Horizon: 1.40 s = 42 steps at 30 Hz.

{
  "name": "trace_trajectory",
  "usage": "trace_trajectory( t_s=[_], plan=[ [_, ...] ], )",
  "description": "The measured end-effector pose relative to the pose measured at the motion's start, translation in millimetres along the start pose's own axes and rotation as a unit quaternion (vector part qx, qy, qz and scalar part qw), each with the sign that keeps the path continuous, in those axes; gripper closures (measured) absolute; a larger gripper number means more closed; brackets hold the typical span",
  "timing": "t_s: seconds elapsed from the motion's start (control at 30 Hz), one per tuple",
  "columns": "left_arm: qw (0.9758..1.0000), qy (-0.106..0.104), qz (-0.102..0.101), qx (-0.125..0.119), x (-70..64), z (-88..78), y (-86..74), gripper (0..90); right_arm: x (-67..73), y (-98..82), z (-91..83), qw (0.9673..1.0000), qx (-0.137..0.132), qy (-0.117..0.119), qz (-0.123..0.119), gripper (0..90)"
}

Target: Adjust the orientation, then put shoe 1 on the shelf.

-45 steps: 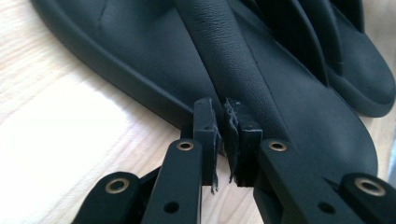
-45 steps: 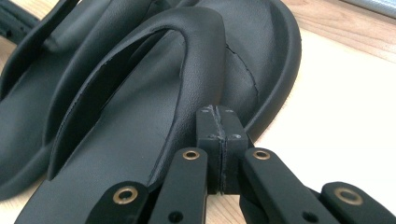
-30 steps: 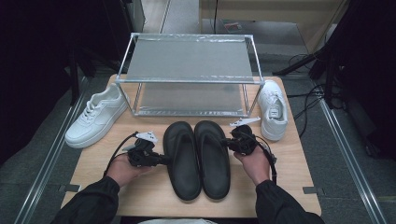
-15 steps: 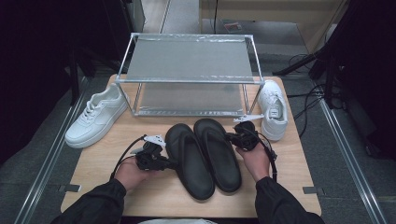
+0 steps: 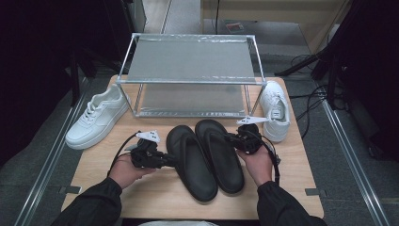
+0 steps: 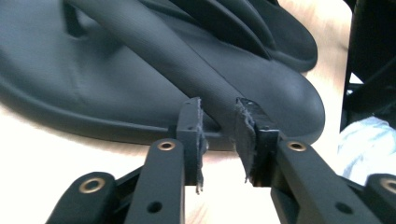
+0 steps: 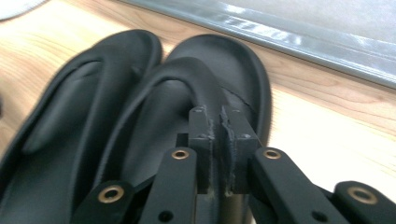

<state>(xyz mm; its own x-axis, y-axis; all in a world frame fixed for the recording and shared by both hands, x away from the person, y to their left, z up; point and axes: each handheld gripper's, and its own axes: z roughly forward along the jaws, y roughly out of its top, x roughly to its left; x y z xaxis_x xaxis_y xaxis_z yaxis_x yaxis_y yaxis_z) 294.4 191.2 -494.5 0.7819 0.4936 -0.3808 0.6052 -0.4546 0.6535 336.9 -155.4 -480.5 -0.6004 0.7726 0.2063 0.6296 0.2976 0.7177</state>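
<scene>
Jaws first: the left gripper (image 5: 165, 158) has just been opening, its strap loose in the gap now. The right gripper (image 5: 234, 139) has been easing off too, though the jaws look pinched on their strap.

The rack (image 5: 190, 77) at the back of the table (image 5: 291, 174) has two bare shelves. White sneakers (image 5: 96, 116) sit beside it, untouched. The black sandals (image 5: 204, 157) lie side by side in front, so I'd say shelving hasn't really started.

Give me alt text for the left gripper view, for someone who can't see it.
The left gripper has its two black jaws standing apart on either side of the strap of a black flip-flop, their pads apparently off it after just opening. The sandal lies on a light wooden table, with a second black flip-flop behind.
</scene>
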Motion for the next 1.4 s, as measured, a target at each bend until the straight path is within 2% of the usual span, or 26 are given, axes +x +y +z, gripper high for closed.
trace_trajectory(
  t_s=[0.07, 0.13, 0.17, 0.27, 0.4, 0.53, 0.73, 1.0, 1.1, 1.4],
  plan=[
    [0.9999, -0.004, -0.004, -0.011, 2.4, -4.6, 1.0, 63.3, 4.8, -2.7, -2.8, 0.9999, -0.004, 0.009, 0.002, 77.3],
    [0.9998, -0.007, -0.006, -0.016, 3.8, -7.6, 2.3, 60.5, 6.0, -4.0, -3.8, 0.9999, -0.005, 0.011, 0.002, 75.7],
    [0.9999, -0.005, -0.003, -0.014, 4.3, -8.7, 3.1, 55.9, 7.5, -5.3, -4.8, 0.9999, -0.006, 0.014, 0.003, 74.5],
    [0.9999, 0.003, 0.01, -0.011, 4.6, -12.2, 5.1, 50.5, 11.5, -9.2, -7.0, 0.9997, -0.013, 0.021, 0.003, 69.4],
    [0.9997, 0.005, 0.011, -0.022, 7.3, -16.6, 8.2, 39.8, 21.5, -15.1, -9.5, 0.999, -0.024, 0.036, 0.004, 57.7],
    [0.9997, 0.012, 0.014, -0.018, 12.4, -18.8, 11.6, 37.9, 27.9, -18.5, -9.6, 0.9989, -0.026, 0.039, 0.006, 52.6],
    [0.9996, 0.01, 0.011, -0.024, 17.6, -21.0, 17.0, 36.7, 37.0, -23.0, -10.0, 0.9988, -0.022, 0.043, 0.008, 51.6],
    [0.9995, 0.014, 0.013, -0.023, 19.2, -21.4, 19.7, 36.3, 46.5, -27.0, -8.6, 0.9986, -0.033, 0.042, 0.007, 47.8],
    [0.9994, 0.016, 0.013, -0.027, 19.8, -22.9, 20.0, 36.2, 51.2, -28.1, -6.1, 0.9988, -0.03, 0.04, -0.002, 46.0],
    [0.9992, 0.026, 0.013, -0.027, 21.4, -25.1, 19.4, 36.0, 59.9, -31.5, 3.0, 0.9991, -0.024, 0.036, -0.004, 42.3]
  ],
)
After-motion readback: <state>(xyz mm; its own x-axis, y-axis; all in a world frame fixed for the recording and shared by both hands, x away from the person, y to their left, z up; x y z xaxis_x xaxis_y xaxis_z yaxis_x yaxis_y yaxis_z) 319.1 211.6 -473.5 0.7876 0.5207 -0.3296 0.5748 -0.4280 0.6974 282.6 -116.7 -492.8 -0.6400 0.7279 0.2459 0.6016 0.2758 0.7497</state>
